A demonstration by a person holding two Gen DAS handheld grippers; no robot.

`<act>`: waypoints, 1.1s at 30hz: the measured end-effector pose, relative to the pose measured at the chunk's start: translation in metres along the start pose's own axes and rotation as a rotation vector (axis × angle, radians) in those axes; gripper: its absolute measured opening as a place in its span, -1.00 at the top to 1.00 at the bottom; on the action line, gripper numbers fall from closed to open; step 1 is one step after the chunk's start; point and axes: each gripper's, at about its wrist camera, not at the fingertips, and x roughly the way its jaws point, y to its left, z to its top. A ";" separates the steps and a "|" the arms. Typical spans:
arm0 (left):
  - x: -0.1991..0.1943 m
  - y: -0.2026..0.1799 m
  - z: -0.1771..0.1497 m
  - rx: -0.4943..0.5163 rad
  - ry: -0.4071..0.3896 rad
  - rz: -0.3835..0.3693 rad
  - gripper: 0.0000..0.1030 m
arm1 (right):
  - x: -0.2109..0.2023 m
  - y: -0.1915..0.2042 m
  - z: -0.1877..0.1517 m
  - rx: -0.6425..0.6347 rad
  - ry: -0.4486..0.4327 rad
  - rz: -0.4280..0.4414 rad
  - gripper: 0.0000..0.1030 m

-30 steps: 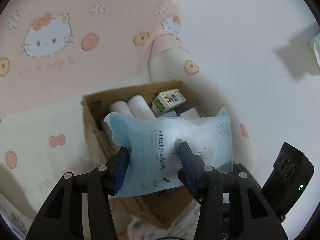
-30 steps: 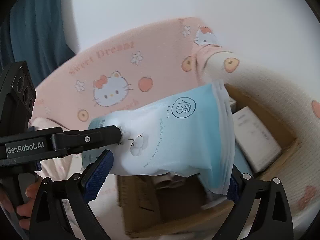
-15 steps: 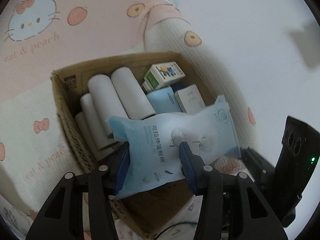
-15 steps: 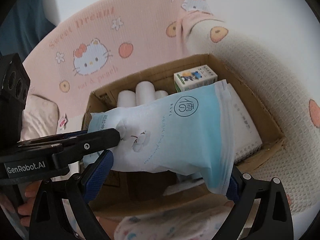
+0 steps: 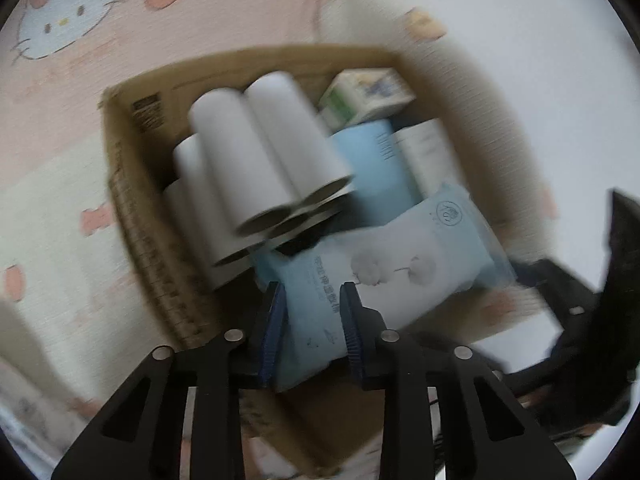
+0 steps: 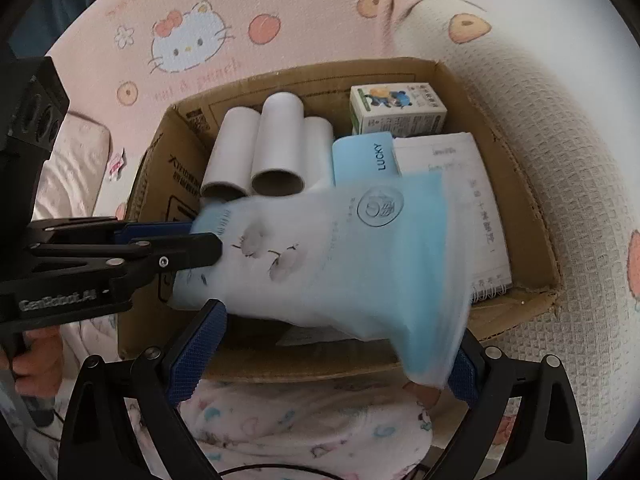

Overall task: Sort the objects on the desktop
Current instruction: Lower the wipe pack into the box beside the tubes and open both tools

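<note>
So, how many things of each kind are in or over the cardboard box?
White tubes: 3
Small printed carton: 1
Light blue "LUCKY" box: 1
Spiral notebook: 1
Blue wipes pack, over the cardboard box: 1
Total: 7

You are seeing soft, even daylight with no glare. Motion blur is smearing the whole left wrist view, worst around the cardboard box (image 5: 120,184). The right wrist view is staying sharper, though the blue pack (image 6: 340,264) is blurring. Fisheye bending and dark corners are framing both.
</note>
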 end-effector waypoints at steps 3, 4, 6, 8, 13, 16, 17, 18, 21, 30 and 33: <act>-0.001 -0.001 0.001 0.016 0.012 0.027 0.47 | 0.001 -0.003 0.002 -0.022 0.014 -0.016 -0.87; 0.000 -0.001 0.001 0.018 0.015 0.025 0.47 | 0.000 -0.005 0.002 -0.027 0.016 -0.030 -0.87; 0.000 -0.002 0.002 0.027 0.021 0.011 0.47 | 0.001 -0.011 0.003 -0.032 0.025 -0.056 -0.87; -0.002 -0.005 0.004 0.049 0.011 -0.032 0.45 | 0.000 -0.017 0.003 -0.028 0.027 -0.062 -0.87; -0.005 -0.033 0.011 0.217 0.011 -0.101 -0.06 | -0.005 -0.028 0.001 -0.016 0.016 -0.050 -0.87; 0.003 -0.044 0.018 0.269 0.054 -0.078 -0.06 | -0.003 -0.028 0.000 -0.028 0.022 0.035 -0.87; 0.009 -0.045 0.021 0.265 0.093 -0.071 -0.06 | -0.003 -0.028 0.000 -0.027 0.029 0.044 -0.86; 0.017 -0.044 0.024 0.248 0.141 -0.073 -0.06 | -0.003 -0.028 0.000 -0.030 0.033 0.039 -0.80; 0.035 -0.038 0.029 0.182 0.235 -0.115 -0.05 | -0.011 -0.028 -0.001 -0.052 0.023 0.007 -0.33; 0.073 -0.033 0.026 -0.032 0.336 -0.065 0.61 | -0.018 -0.054 0.001 -0.037 0.031 -0.096 -0.23; 0.078 -0.033 0.023 -0.089 0.318 -0.031 0.65 | -0.018 -0.062 0.003 -0.020 0.029 -0.092 -0.23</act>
